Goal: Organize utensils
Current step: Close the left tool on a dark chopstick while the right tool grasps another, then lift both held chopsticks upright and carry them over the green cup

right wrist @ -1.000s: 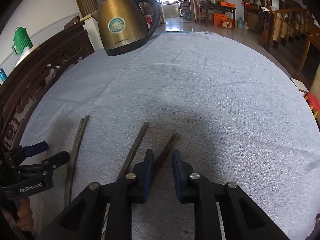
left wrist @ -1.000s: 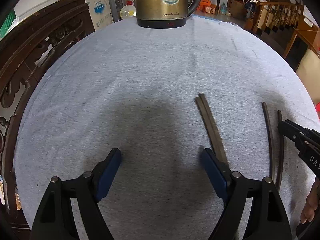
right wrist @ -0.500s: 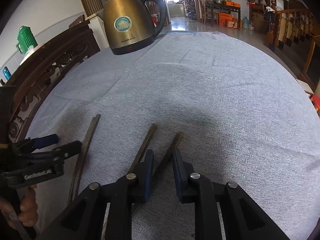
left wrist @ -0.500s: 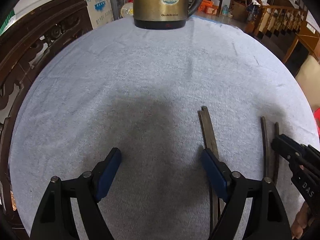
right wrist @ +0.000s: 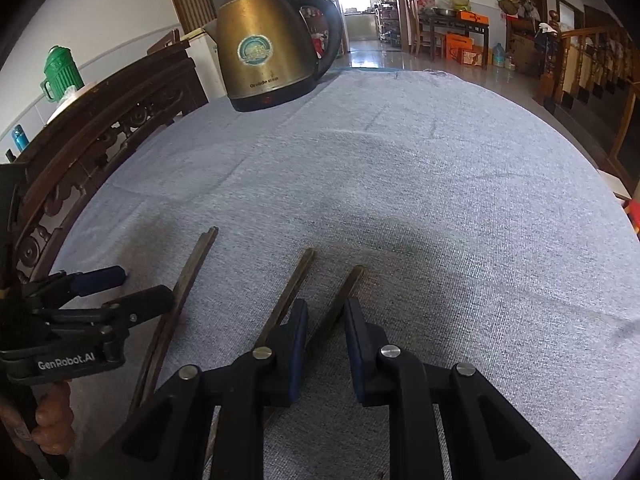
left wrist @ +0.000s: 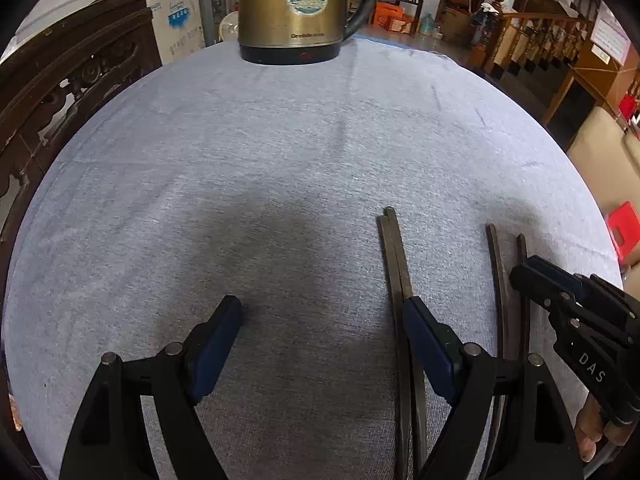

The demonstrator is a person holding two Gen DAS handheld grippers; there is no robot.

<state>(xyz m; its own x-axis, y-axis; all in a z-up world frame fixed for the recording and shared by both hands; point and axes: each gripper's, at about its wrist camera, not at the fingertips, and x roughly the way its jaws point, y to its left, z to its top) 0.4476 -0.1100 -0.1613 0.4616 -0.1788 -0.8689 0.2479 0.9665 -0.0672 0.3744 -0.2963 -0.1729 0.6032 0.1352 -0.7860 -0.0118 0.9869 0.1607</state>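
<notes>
Right wrist view, lower centre: right hand-held gripper narrowly parted around one chopstick; closing off-centre could flick it. Left hand-held gripper gapes wide.

Left claw: matte black plastic arms, two blue rubber-faced fingers, round silver pivot screws; white "GenRobot.AI" lettering on the side in the right wrist view. Right claw: same black frame, blue pads, silver screws; white "DAS" letters visible in the left wrist view. Bare skin of the person's fingers shows under each handle.
</notes>
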